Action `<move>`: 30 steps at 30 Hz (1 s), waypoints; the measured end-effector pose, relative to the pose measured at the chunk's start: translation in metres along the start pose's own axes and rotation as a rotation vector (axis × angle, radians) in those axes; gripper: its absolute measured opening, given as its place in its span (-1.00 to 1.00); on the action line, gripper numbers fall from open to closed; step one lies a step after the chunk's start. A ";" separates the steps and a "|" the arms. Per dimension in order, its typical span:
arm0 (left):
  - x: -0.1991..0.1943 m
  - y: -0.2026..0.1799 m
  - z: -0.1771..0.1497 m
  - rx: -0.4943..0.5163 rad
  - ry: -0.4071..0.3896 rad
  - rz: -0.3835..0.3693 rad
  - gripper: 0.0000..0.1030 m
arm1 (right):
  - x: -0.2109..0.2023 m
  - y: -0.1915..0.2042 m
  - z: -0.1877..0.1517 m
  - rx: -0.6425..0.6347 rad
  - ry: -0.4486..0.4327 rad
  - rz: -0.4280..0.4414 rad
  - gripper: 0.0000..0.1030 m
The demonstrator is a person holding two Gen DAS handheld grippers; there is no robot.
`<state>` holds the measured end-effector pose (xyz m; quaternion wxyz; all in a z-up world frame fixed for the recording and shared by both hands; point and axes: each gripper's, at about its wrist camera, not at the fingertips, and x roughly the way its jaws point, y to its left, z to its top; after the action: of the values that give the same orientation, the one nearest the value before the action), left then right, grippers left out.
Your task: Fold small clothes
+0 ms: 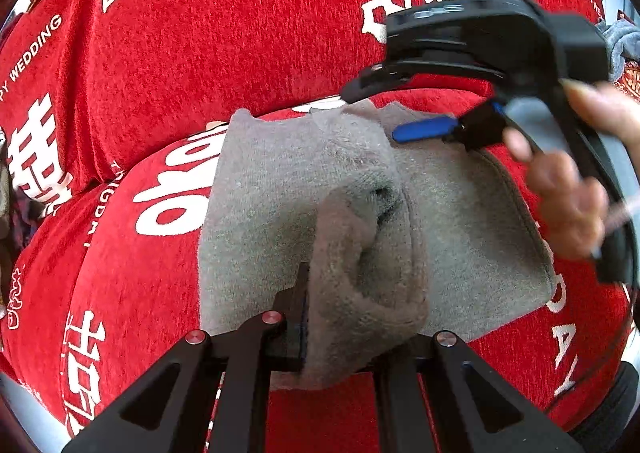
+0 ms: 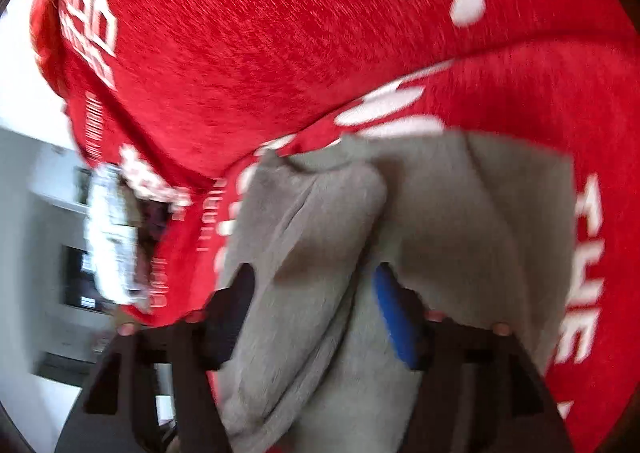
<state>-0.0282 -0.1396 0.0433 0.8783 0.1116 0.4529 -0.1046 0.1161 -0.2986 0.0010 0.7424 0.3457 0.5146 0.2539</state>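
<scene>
my left gripper (image 1: 308, 333) keeps its jaws clamped on a raised fold of the grey cloth (image 1: 280, 189), pinning it on the red sofa cushion (image 1: 132, 261); my right gripper (image 2: 316, 317) has jaws apart, cloth loose between them.

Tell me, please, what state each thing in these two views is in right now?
Grey garment: partly folded, lying on the cushion, one fold lifted.
Left gripper: shut on the garment's lifted fold.
Right gripper: open, grey cloth between its fingers, not pinched.
Red sofa cover: spread over the cushions, white lettering up.
</scene>
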 end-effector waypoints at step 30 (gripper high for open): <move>-0.025 -0.045 0.014 0.073 -0.023 -0.009 -0.82 | 0.002 0.069 0.023 -0.304 0.029 -0.126 -0.54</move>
<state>-0.0446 -0.1843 0.0676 0.8783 0.1402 0.4392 -0.1264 0.1374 -0.2593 0.0582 0.7932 0.1925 0.5015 0.2867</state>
